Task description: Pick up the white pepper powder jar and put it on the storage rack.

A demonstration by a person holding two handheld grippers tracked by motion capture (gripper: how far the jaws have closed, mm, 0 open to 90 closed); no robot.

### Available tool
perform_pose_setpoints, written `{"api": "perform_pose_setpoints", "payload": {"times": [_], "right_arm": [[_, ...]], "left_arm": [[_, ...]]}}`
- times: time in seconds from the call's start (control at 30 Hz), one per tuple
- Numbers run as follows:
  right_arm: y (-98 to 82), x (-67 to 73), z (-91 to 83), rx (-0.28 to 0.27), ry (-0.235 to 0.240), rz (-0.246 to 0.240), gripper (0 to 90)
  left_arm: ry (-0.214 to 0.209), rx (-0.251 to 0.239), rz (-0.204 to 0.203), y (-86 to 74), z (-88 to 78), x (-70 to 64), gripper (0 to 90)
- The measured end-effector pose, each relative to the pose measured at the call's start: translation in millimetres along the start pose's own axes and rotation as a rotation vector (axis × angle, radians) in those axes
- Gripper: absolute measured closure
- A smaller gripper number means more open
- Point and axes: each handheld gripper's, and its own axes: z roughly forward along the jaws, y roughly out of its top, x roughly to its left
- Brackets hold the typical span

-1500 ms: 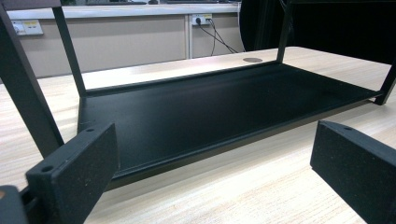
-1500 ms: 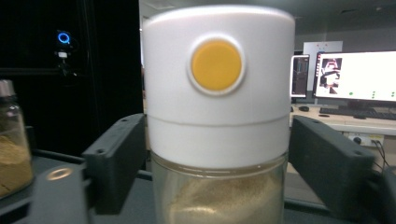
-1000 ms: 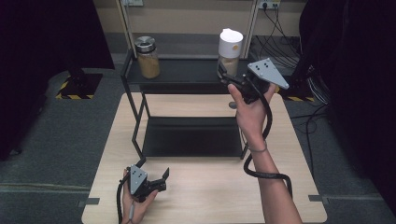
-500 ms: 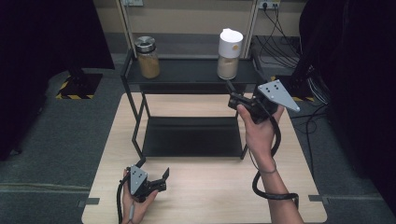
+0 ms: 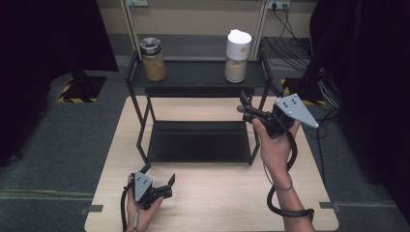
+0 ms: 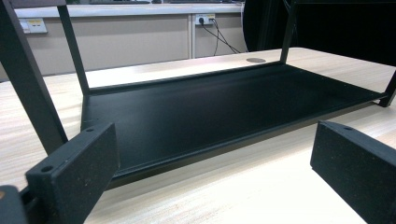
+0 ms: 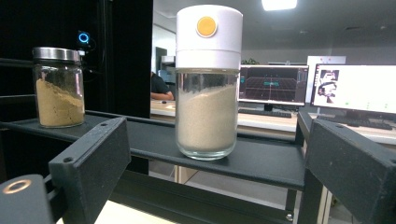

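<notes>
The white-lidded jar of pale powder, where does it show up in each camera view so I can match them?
High view: white-lidded jar stands at the right of the black rack's top shelf, upper centre.
Left gripper view: not in it; the rack's bottom tray lies ahead.
Right gripper view: jar centre, upright on the shelf, framed by the open jaws.
Shared landmark: the black rack.

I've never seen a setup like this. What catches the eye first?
Two jars on the top of a black shelf: a white-capped jar of pale powder at the right end, a metal-lidded jar of tan powder at the left. The right gripper is raised with open jaws toward the white-capped jar, while the left gripper rests open near the table's front edge.
</notes>
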Motion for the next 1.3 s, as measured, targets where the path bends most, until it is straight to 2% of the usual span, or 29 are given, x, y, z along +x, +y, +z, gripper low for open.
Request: {"api": "perform_pose_setpoints", "payload": {"times": [0.43,0.63,1.3], "right_arm": [[-7.8,0.2,-16.1,-0.012,0.021,-0.004,7.1],[-15.5,0.0,-25.5,0.001,0.023,-0.018,7.0],[-34.4,-5.2,-40.4,0.028,0.024,-0.025,7.0]], "left_arm": [[0.006,-0.004,-0.003,-0.7,-0.1,-1.0,0.3],[0.007,-0.004,-0.003,-0.7,-0.1,-1.0,0.3],[0.011,-0.008,-0.019,-1.3,-0.5,-0.4,0.3]]}}
